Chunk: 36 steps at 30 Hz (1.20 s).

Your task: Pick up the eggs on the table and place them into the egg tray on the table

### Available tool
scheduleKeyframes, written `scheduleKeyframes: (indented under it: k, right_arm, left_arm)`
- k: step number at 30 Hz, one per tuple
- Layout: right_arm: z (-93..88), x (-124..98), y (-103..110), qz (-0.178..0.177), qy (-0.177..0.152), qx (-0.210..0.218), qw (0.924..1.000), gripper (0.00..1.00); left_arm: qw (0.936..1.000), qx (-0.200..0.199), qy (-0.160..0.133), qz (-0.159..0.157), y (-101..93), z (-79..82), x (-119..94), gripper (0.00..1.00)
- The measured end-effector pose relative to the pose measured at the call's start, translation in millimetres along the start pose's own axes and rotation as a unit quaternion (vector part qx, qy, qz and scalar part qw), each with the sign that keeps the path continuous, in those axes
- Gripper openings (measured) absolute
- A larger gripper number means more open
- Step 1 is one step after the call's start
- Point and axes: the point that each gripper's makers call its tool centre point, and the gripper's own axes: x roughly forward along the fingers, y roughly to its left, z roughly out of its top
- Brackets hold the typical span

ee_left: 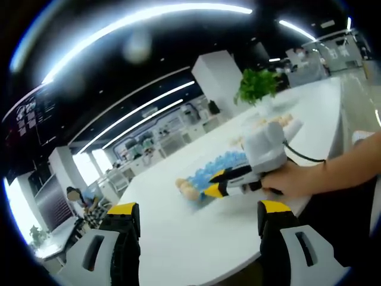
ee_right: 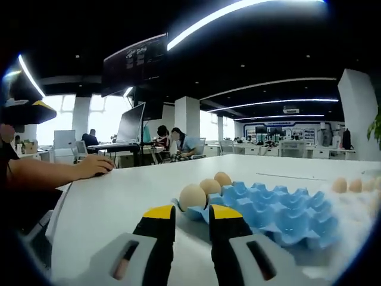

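The blue egg tray (ee_right: 280, 208) lies on the white desk (ee_right: 113, 196), and 3 eggs (ee_right: 193, 195) already sit in the cups along its near-left edge. More loose eggs (ee_right: 346, 185) rest on the desk beyond the tray's far right corner, well apart from it; how many is hard to tell, since that edge is blurred.

The right gripper (ee_right: 191, 215) hovers just in front of the tray's near-left corner, its jaws almost together with only a narrow gap and nothing between them. In the left gripper view, the left gripper (ee_left: 199, 211) hangs above bare desk on the near side of the tray (ee_left: 217, 167), jaws spread wide and empty. The right gripper and the hand (ee_left: 297, 179) holding it show there beside the tray.

An egg is light, smooth and brittle, and it rolls easily. The safest hold is probably across its widest middle, with the jaws closing gently, then lowering it point-down into a free cup next to the filled ones.
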Motion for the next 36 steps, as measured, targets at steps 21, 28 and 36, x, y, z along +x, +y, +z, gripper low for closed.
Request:
scheduleKeyframes:
  k: [21, 28, 36]
  right_arm:
    - [8.2, -86.2, -79.0, -0.085, -0.027, 0.008, 0.996, 0.24]
    - [32.8, -117.7, -104.5, -0.127, -0.078, -0.012, 0.9888, 0.24]
    - [36.6, -146.9, -151.9, -0.204, -0.061, -0.024, 0.9767, 0.24]
  left_arm:
    - [1.0, 0.004, 0.004, -0.003, -0.8, -1.2, 1.8, 0.83]
    - [0.9999, 0.007, 0.003, -0.007, -4.9, 0.6, 2.1, 0.83]
    - [0.9999, 0.007, 0.004, -0.007, -3.4, -0.7, 2.8, 0.83]
